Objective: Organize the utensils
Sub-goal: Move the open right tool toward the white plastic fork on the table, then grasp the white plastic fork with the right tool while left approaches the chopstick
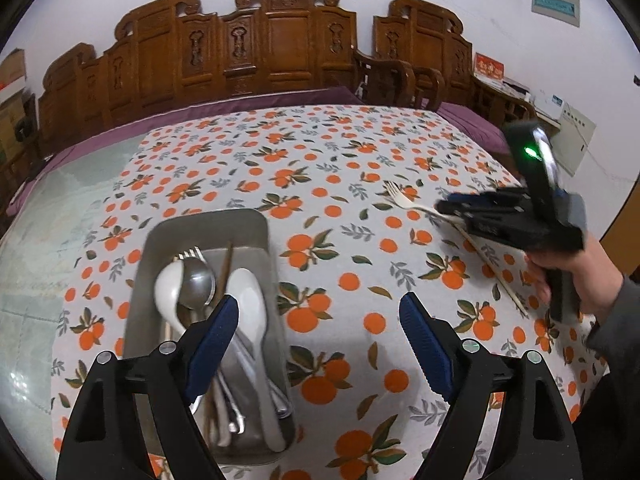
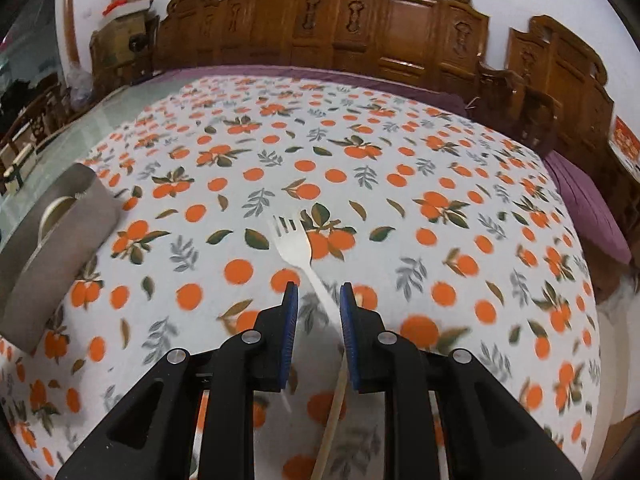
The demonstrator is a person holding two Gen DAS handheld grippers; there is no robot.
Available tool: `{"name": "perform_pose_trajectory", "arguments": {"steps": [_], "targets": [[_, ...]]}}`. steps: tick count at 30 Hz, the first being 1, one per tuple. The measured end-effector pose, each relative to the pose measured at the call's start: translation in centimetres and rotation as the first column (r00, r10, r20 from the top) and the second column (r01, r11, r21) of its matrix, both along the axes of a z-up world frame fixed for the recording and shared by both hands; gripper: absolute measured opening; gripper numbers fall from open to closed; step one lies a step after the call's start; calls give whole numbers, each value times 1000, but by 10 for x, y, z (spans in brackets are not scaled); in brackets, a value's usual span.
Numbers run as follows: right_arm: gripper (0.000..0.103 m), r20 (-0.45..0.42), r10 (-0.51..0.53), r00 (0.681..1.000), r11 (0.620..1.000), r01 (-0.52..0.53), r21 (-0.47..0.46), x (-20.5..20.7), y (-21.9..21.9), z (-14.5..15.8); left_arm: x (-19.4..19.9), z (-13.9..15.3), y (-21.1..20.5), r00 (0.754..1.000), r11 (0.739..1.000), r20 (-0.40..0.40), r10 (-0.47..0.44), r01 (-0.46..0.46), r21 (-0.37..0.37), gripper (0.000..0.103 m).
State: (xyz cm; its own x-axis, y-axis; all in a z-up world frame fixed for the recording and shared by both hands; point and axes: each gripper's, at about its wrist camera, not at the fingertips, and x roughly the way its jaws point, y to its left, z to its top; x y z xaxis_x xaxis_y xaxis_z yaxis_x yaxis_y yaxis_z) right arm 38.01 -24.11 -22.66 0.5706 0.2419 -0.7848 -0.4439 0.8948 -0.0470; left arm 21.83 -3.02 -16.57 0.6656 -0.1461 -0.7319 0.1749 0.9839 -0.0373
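A grey metal tray (image 1: 208, 224) lies on the orange-print tablecloth. It holds white spoons (image 1: 250, 296), a metal spoon (image 1: 196, 280), a fork and dark chopsticks. My left gripper (image 1: 320, 316) hangs open just right of the tray, its left finger over the tray's edge, nothing between the pads. A pale fork (image 2: 294, 244) lies loose on the cloth, its handle running between the narrowly parted pads of my right gripper (image 2: 318, 292), which do not press on it. A pale chopstick (image 2: 332, 420) lies under that gripper. The left wrist view shows the right gripper (image 1: 452, 210) above the fork (image 1: 400, 196).
The tray (image 2: 60, 240) stands at the left in the right wrist view. A carved wooden bench (image 1: 280, 40) with a purple cushion (image 1: 240, 100) runs behind the table. A hand and grey sleeve (image 1: 592, 280) hold the right gripper. Bare glass tabletop (image 1: 60, 240) shows left of the cloth.
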Motion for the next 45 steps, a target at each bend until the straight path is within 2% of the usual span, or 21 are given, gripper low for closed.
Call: {"name": "perform_pose_trajectory", "arguments": {"steps": [4, 8, 10, 15, 21, 27, 33, 45], "targets": [[24, -50, 22, 999, 999, -23, -30, 16, 4, -14, 0, -7, -10, 1000, 1000, -6, -20, 20, 21, 79], [22, -65, 58, 996, 997, -61, -49, 17, 7, -16, 2, -14, -19, 999, 999, -25, -31, 32, 38, 79], [9, -93, 67, 993, 997, -70, -29, 17, 6, -16, 2, -16, -24, 999, 998, -30, -36, 38, 47, 79], [8, -102, 88, 991, 995, -91, -31, 6, 8, -15, -1, -16, -37, 998, 996, -27, -49, 50, 68, 79], [9, -65, 45, 997, 998, -41, 55, -17, -19, 9, -3, -15, -57, 997, 995, -30, -66, 68, 78, 79], [9, -44, -18, 999, 996, 22, 90, -37, -54, 23, -4, -19, -82, 995, 992, -38, -93, 96, 76, 79], [9, -46, -125, 991, 988, 128, 83, -56, -91, 20, 0, -24, -109, 991, 990, -58, -121, 125, 70, 79], [9, -36, -159, 987, 984, 161, 73, -70, -113, 19, 25, -43, -154, 982, 985, -123, -143, 154, 79, 79]]}}
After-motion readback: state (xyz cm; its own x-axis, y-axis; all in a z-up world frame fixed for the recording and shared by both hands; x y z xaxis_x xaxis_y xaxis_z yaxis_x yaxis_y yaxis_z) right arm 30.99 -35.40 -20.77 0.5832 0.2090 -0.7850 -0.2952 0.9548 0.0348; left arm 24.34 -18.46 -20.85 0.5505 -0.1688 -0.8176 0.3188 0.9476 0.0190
